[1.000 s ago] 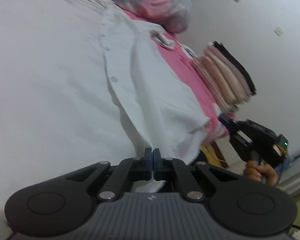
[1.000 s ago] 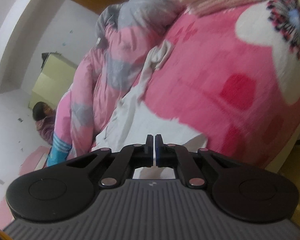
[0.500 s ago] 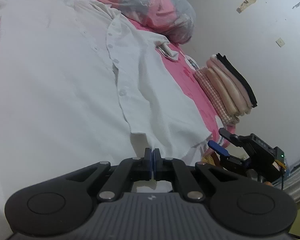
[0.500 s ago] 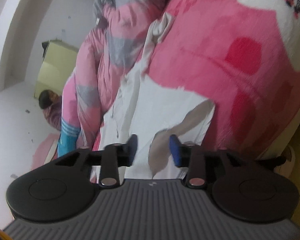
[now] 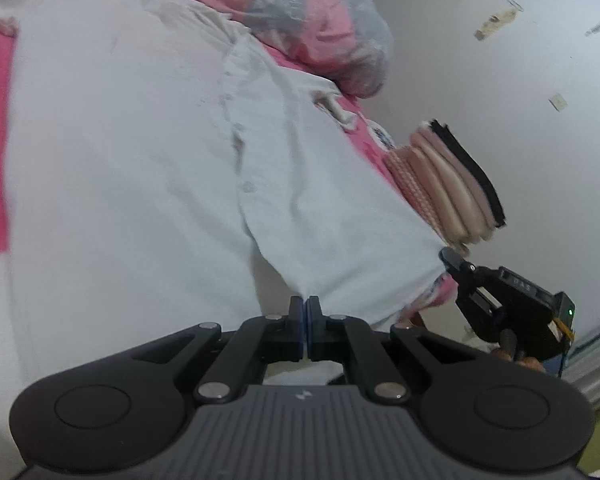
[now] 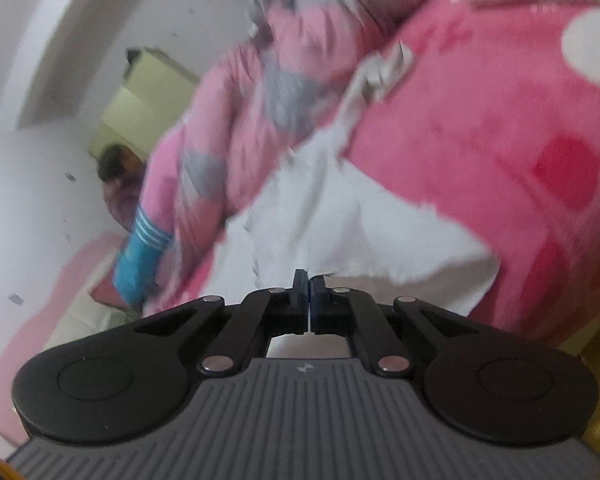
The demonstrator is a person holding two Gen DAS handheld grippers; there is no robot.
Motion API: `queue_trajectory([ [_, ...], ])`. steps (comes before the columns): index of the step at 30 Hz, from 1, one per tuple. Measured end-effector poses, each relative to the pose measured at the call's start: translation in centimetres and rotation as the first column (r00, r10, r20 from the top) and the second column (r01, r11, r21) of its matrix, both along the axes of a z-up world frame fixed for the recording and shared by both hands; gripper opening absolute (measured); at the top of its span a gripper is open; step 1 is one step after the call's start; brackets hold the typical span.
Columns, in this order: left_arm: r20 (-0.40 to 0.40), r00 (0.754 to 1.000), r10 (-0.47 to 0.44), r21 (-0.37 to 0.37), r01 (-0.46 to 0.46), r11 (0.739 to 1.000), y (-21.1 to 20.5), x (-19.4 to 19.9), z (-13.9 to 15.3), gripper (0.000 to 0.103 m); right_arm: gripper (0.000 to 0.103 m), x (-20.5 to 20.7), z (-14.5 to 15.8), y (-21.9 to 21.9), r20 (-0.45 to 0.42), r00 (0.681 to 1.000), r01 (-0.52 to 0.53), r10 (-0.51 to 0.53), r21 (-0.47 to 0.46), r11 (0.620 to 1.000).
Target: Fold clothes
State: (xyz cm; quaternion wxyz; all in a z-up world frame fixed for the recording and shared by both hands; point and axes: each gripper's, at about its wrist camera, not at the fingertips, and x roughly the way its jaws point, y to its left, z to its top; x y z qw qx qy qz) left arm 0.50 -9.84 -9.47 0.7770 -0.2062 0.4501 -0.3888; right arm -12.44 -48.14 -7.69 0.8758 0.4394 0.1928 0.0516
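Note:
A white button-front shirt (image 5: 148, 152) lies spread flat on the pink flowered bed cover (image 6: 500, 128). My left gripper (image 5: 305, 305) is shut on the shirt's bottom hem near the button placket, and the cloth puckers toward its tips. My right gripper (image 6: 309, 280) is shut on the hem at the shirt's (image 6: 340, 232) right corner. From the left wrist view, the right gripper (image 5: 450, 258) touches that corner by the bed's edge, held by a hand (image 5: 516, 356). The right wrist view is blurred.
A stack of folded pink, beige and black clothes (image 5: 448, 184) sits on the bed beyond the shirt's right side. A bunched pink and grey quilt (image 5: 312, 12) lies behind the collar. A yellow-green cabinet (image 6: 140, 104) stands by the white wall.
The right gripper, open half a second ago with the hem corner between its fingers, has shut on it. The left gripper has stayed shut on the hem.

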Motion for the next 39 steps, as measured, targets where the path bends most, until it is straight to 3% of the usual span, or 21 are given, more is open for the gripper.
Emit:
queue_trajectory([
  [7, 0.089, 0.99, -0.113, 0.095, 0.105, 0.99, -3.5, -1.4, -0.5, 0.002, 0.0, -1.9, -0.6, -1.7, -0.075, 0.995, 0.067, -0.071, -0.053, 0.996],
  [14, 0.145, 0.974, -0.176, 0.174, 0.15, 0.973, -5.7, -2.0, -1.5, 0.001, 0.0, -1.5, -1.6, -2.2, -0.159, 0.98, 0.098, -0.118, -0.127, 0.987],
  [20, 0.129, 0.968, -0.217, 0.176, 0.193, 0.965, -6.1, -2.5, -2.7, 0.001, 0.003, -1.2, -2.5, -2.5, -0.228, 0.96, 0.118, -0.161, -0.193, 0.974],
  [24, 0.139, 0.963, -0.232, 0.157, 0.21, 0.965, -5.8, -2.4, -2.4, 0.002, 0.006, -2.3, -0.6, -2.4, -0.266, 0.942, 0.132, -0.207, -0.276, 0.952],
  [28, 0.155, 0.958, -0.243, 0.109, 0.228, 0.968, -4.3, -2.2, -1.3, 0.027, 0.013, -2.8, 3.0, -1.9, -0.237, 0.942, 0.139, -0.239, -0.371, 0.918],
  [31, 0.192, 0.958, -0.215, 0.075, 0.204, 0.976, -3.0, -1.6, 0.1, 0.028, 0.017, -0.7, 7.0, -0.8, -0.156, 0.972, 0.094, -0.174, -0.421, 0.902],
  [34, 0.236, 0.955, -0.18, 0.058, 0.171, 0.983, -3.2, -0.5, 1.1, 0.028, 0.02, 4.5, 10.4, 1.4, -0.094, 0.996, -0.032, -0.012, -0.447, 0.894],
  [37, 0.281, 0.938, -0.202, 0.068, 0.19, 0.979, -4.9, 0.4, 1.4, 0.028, 0.02, 11.3, 13.4, 3.9, -0.057, 0.986, -0.163, 0.155, -0.457, 0.874],
  [39, 0.257, 0.941, -0.22, 0.066, 0.211, 0.975, -5.9, 1.0, 0.5, 0.027, 0.02, 16.7, 14.7, 5.5, -0.053, 0.966, -0.249, 0.253, -0.448, 0.859],
])
